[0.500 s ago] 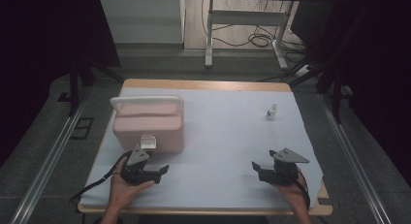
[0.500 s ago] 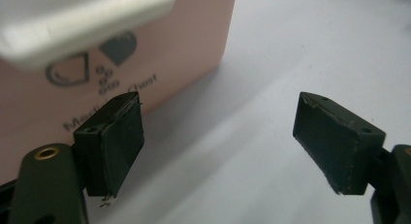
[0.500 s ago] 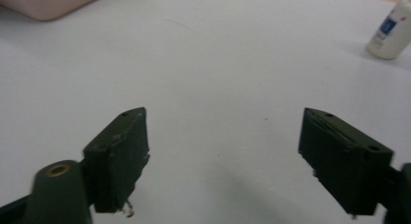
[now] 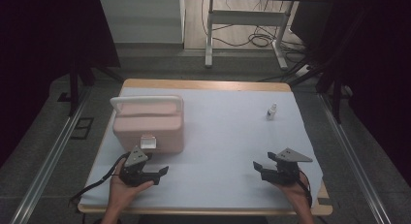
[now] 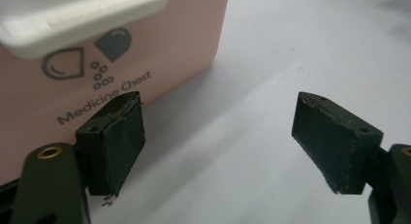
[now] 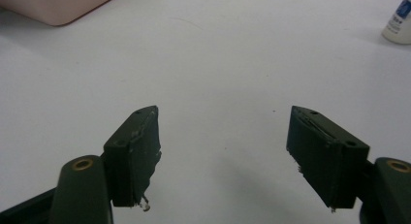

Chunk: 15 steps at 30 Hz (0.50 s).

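Both grippers' fingers spread, empty; left gripper view reads "Medicine Chest" on pink box (image 5: pixel 121 59); high view shows bottle (image 4: pixel 272 111).

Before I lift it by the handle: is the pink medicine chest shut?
Shut: the pink plastic medicine chest has its lid flush and its white front latch down.

A: High view's dim for me, surroundings near black, only the white counter (image 4: pixel 228 136) reads bright.
B: My gripper views: soft overhead light, faint shadows under tongs, far edges blurred.
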{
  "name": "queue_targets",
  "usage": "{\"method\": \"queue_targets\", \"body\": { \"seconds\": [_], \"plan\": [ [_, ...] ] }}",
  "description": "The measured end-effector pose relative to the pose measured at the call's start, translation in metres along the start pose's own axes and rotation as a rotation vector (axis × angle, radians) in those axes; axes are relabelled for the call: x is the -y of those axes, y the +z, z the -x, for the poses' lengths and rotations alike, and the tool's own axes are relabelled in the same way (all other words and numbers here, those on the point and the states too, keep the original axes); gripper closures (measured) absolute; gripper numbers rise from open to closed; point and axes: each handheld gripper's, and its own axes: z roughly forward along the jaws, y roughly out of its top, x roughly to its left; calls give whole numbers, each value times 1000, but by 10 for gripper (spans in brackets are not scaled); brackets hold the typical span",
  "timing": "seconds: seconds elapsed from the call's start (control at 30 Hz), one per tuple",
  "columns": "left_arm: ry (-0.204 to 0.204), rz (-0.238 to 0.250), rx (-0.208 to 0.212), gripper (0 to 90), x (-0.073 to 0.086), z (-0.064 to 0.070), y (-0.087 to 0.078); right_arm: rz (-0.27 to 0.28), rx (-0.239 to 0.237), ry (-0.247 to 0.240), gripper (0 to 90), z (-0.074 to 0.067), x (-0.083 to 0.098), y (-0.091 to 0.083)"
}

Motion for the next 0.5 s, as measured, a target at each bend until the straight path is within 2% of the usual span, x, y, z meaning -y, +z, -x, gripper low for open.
{"method": "queue_targets", "body": {
  "seconds": [0.03, 0.1, 0.17, 0.23, 0.3, 0.33, 0.5],
  "plan": [
    [0, 9, 4, 201, -1, 1, -2, -10, -25, -1, 292, -2, 1, 1],
    [1, 18, 6, 203, -3, 2, -4, -11, -34, -2, 295, -3, 1, 1],
    [5, 17, 2, 210, -5, 3, -3, 3, -64, 29, 316, -3, 4, 1],
    [8, 15, 2, 213, -5, 4, -1, 8, -65, 32, 320, -3, 5, 1],
    [12, 17, 8, 226, -6, 5, 2, -4, -56, 3, 335, -3, 7, 1],
    [22, 17, 9, 230, -7, 6, 3, -7, -58, 6, 336, -2, 8, 1],
    [19, 15, 26, 242, -7, 7, 6, -23, -59, 7, 339, -2, 10, 1]
  ]
}}
